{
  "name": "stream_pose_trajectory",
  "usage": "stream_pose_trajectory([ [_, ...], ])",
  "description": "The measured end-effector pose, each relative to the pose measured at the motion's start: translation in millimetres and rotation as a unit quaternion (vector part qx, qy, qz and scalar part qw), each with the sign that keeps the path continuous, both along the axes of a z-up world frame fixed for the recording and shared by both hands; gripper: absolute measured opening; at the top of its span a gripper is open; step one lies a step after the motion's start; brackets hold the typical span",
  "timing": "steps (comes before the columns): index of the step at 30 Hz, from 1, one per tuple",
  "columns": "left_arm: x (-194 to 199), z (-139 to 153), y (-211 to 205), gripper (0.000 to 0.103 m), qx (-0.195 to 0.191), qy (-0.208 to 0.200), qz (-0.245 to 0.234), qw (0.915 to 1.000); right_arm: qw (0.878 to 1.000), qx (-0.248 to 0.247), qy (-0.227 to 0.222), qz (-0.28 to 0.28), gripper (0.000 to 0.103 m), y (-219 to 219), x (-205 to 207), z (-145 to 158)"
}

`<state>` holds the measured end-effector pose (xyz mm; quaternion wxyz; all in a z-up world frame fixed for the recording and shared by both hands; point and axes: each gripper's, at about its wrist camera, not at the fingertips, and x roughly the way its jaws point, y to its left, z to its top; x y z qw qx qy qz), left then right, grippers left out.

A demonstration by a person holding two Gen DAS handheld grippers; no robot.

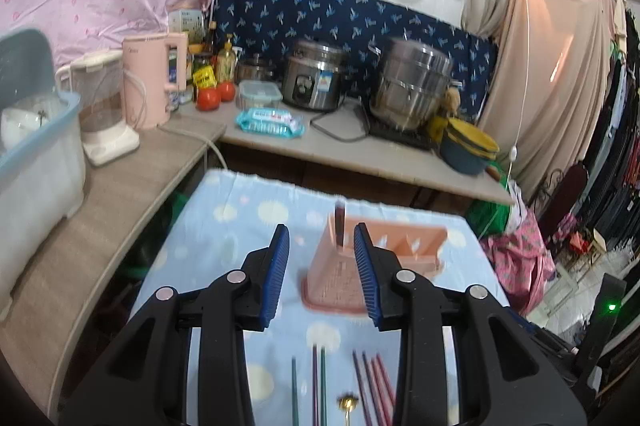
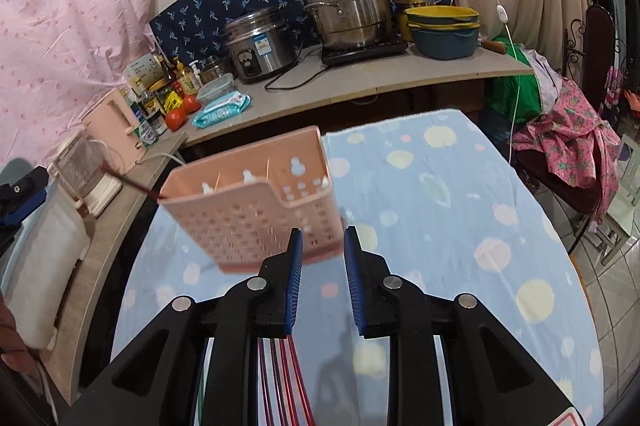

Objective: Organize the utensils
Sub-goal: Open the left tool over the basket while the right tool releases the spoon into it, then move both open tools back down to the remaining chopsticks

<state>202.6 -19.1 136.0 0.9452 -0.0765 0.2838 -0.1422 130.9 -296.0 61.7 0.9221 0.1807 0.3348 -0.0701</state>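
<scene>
Nearest, my left gripper (image 1: 321,276) gapes wide with ribbed blue pads, empty, above slim chopsticks (image 1: 370,386) lying on the table's (image 1: 224,226) soft dotted blue cloth. My right gripper (image 2: 319,282) stands narrower, also empty. Beyond sits the pink perforated plastic utensil holder (image 2: 256,210), boxy, one dark stick (image 2: 128,182) leaning out.

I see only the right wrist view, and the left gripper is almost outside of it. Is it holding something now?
Observer: No. The left gripper is open with nothing between its fingers, facing the pink holder.
Operator: Under my gripper I see only red sticks. Are there other colours?
Observer: Yes. A green chopstick lies on the blue cloth, left of the purple and red ones.
</scene>
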Motion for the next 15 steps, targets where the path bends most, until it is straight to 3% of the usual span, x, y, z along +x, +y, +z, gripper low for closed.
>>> stream_pose_trajectory([
  [15, -60.5, -73.6, 6.1, 0.032, 0.043, 0.076, -0.01, 0.9961, 0.999, 0.004, 0.049, 0.014, 0.022, 26.1, -76.7, -45.1],
])
